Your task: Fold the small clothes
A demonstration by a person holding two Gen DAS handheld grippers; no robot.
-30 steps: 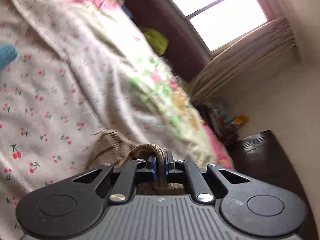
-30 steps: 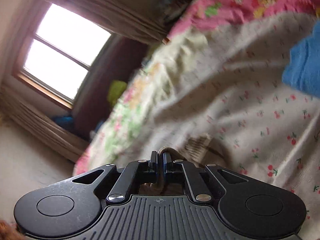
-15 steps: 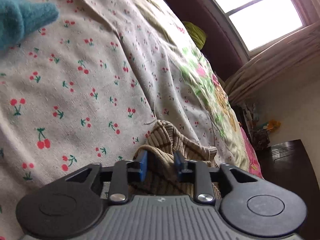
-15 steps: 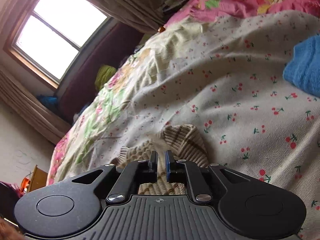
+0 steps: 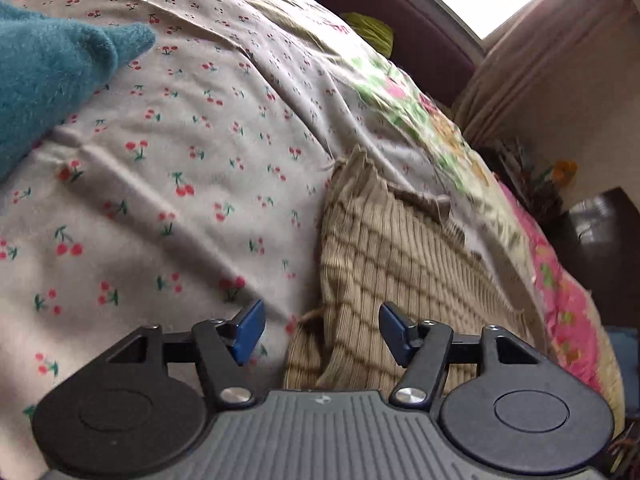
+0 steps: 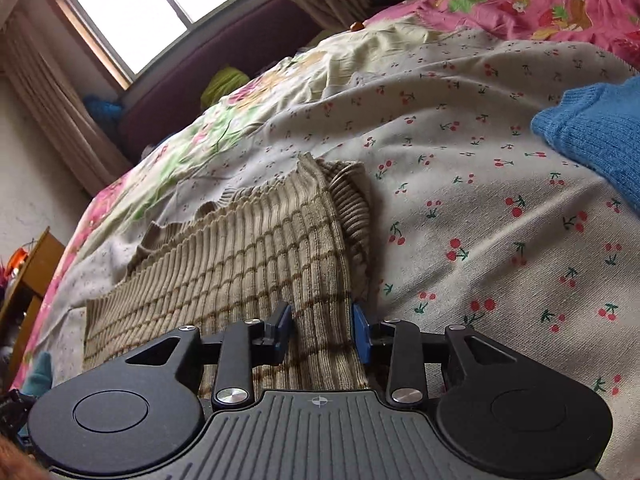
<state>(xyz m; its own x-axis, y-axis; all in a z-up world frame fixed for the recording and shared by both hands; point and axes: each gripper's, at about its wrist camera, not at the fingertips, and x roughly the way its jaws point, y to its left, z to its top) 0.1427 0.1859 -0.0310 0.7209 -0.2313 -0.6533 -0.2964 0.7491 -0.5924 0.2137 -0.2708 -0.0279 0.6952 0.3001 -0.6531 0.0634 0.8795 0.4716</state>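
Note:
A small beige ribbed knit garment with brown check lines lies flat on the cherry-print bed sheet. My left gripper is open just above the garment's near left edge, holding nothing. In the right wrist view the same garment lies spread, its ribbed hem folded at the far right. My right gripper is open over the garment's near right edge, the cloth lying loose between the blue pads.
A teal fuzzy garment lies at the left on the sheet. A blue knit garment lies at the right. A pink floral quilt borders the sheet. A dark headboard, window and curtains stand beyond; dark furniture stands beside the bed.
Both grippers were shut on the beige garment, carrying it down. They have opened and let go, and the garment now lies flat on the sheet.

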